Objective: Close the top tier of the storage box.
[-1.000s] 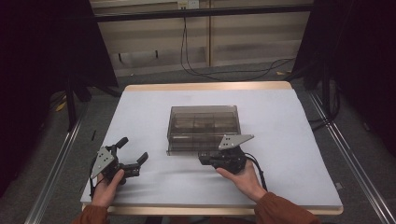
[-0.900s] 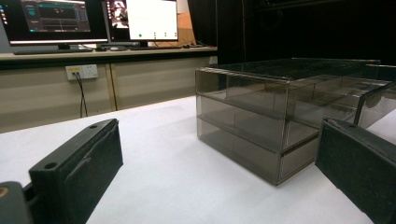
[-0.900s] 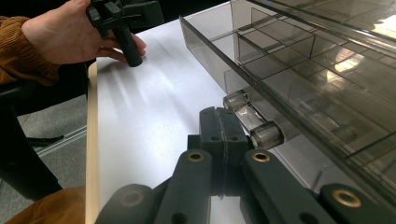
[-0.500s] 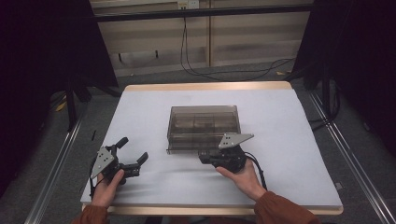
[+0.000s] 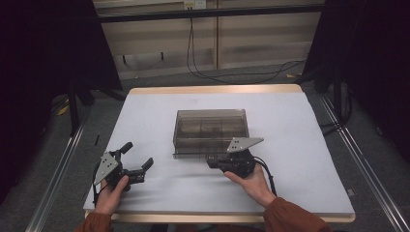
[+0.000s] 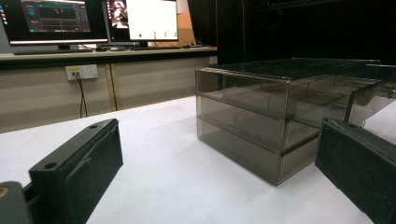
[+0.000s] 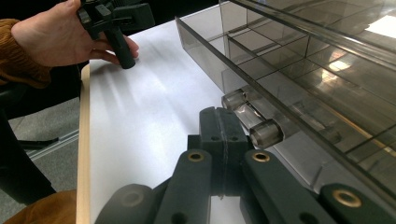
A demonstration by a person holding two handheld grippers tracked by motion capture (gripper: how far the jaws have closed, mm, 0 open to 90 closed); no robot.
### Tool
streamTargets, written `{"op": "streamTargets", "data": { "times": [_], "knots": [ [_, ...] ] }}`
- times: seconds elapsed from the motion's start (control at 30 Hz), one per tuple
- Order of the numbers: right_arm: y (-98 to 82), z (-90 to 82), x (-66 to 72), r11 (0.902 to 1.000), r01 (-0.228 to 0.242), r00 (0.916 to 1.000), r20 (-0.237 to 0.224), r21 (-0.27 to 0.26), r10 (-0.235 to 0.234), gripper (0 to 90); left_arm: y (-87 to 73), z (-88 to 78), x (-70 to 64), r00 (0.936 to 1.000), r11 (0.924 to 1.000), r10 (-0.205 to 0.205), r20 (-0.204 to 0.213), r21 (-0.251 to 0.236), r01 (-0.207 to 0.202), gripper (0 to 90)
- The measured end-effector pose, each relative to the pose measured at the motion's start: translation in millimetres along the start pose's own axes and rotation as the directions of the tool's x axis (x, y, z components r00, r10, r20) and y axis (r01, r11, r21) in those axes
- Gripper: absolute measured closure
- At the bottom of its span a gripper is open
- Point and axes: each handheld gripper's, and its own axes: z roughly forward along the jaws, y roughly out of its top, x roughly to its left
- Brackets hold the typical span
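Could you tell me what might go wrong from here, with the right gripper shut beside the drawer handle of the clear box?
The right gripper is shut beside the clear handle, not around it, so a pull would likely slip off. The smoky plastic drawer box stands free on the white table; the open left gripper is well away from it, so tugging may drag the whole box.

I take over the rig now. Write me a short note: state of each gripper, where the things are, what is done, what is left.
Left gripper: open, holding nothing, resting on the table left of the drawer box.
Right gripper: shut, holding nothing, its tips beside the clear handle of the lower drawer.
Box: smoky clear plastic, mid-table, front toward the person.
Done: right gripper brought up to the handle; drawer looks closed or nearly so.
Left: probably hook or grip the handle and pull the drawer out.
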Motion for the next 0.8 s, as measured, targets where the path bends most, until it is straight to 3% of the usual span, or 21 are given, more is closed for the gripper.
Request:
{"op": "streamTargets", "data": {
  "times": [0.8],
  "knots": [
    [1.3, 0.7, -6.0, 1.0000, -0.008, 0.9999, 0.011, -0.001, 0.008, 90.0, 0.0, 0.0, 0.0, 1.0000, 1.0000, 0.000, 0.000, 0.000, 0.000, 0.8]
  ]
}}
